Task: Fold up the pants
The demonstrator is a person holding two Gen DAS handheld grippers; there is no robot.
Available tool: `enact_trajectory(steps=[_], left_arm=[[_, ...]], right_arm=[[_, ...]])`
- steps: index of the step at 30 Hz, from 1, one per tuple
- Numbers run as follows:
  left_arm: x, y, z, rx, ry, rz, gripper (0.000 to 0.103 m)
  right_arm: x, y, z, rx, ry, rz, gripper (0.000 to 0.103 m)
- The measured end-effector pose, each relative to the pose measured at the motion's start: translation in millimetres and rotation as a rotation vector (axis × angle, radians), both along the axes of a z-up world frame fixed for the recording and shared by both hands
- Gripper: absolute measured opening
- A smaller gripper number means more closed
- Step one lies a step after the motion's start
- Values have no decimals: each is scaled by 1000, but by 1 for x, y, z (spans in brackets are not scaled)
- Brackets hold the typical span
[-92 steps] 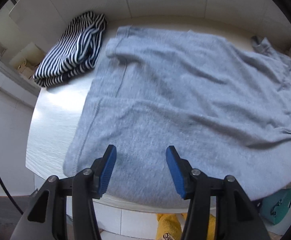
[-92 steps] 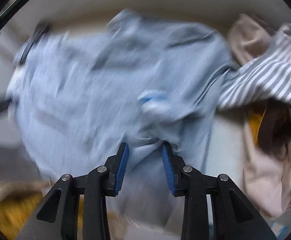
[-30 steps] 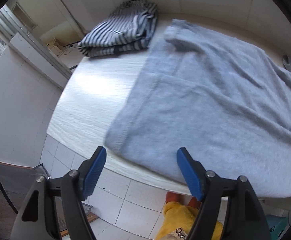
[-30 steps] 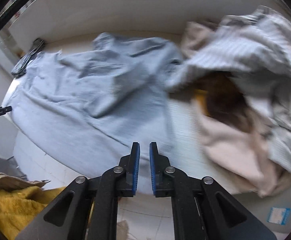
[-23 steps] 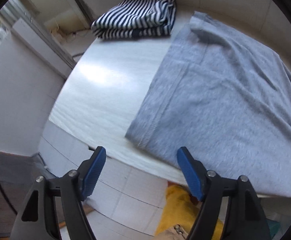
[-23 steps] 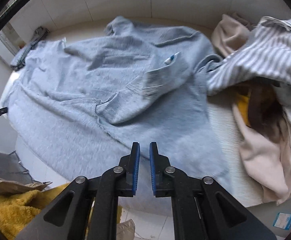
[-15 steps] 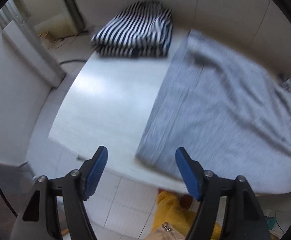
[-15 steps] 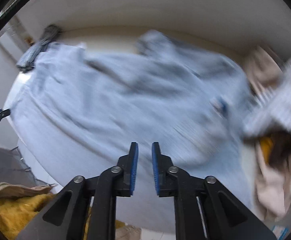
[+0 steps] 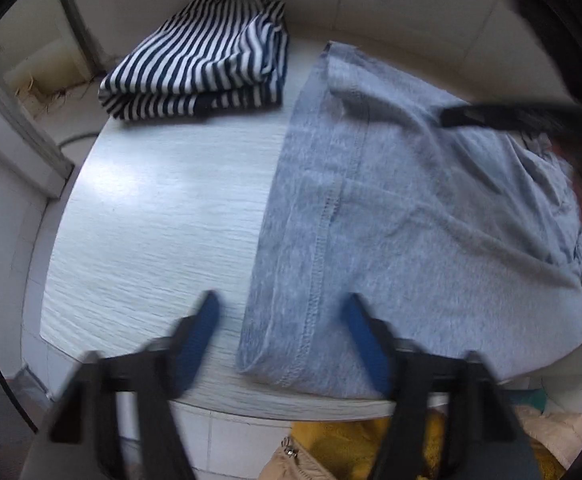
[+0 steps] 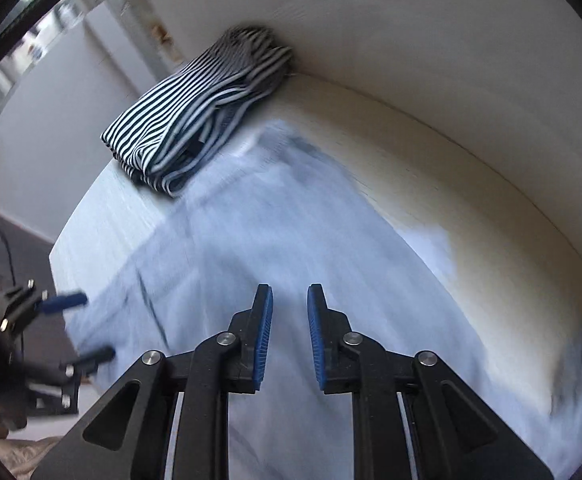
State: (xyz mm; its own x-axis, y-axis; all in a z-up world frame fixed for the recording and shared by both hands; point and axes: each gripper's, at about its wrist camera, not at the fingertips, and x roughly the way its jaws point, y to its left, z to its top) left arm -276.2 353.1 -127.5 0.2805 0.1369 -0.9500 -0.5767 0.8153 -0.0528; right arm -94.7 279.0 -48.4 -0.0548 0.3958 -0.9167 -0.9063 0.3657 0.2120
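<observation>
Left gripper fingers closing around the near hem corner of the grey knit pants, not yet pressing it, right gripper fingers slightly apart, empty above the pants spread on the white wood-grain tabletop, folded navy-and-white striped garment at the far corner

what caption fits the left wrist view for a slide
Left gripper closing around the near hem corner of grey pants; folded striped garment behind.

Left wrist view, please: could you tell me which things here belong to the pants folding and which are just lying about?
Belongs to the job:
- grey pants, spread on the white table
- left gripper, closing over the near hem corner
- right gripper, above the pants

Just lying about:
- folded striped garment
- yellow cloth below the table edge
</observation>
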Motion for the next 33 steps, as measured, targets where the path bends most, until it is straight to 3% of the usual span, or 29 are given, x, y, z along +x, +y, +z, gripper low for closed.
enact_trajectory(steps=[2,7,14,21,27,33], left_arm=[[0,-4,3,-38,9,-28,28],[-20,-4,1,-68,37,9,28],[-42,7,8,-115,-2,130,39],[-36,28,32,-31,-10,162,45],[-2,39,42,-7,-69,144,45],[39,53,31,-29,-87,106,45]], right_arm=[[-1,26,-14,-43,-15,27,19],[6,59,-15,-45,-223,0,19],[13,59,-10,-33,-168,6,19],[2,25,17,-4,-104,-3,22],[-18,-19,16,-73,-108,-21,22],[-19,-63,12,-146,-105,-64,22]])
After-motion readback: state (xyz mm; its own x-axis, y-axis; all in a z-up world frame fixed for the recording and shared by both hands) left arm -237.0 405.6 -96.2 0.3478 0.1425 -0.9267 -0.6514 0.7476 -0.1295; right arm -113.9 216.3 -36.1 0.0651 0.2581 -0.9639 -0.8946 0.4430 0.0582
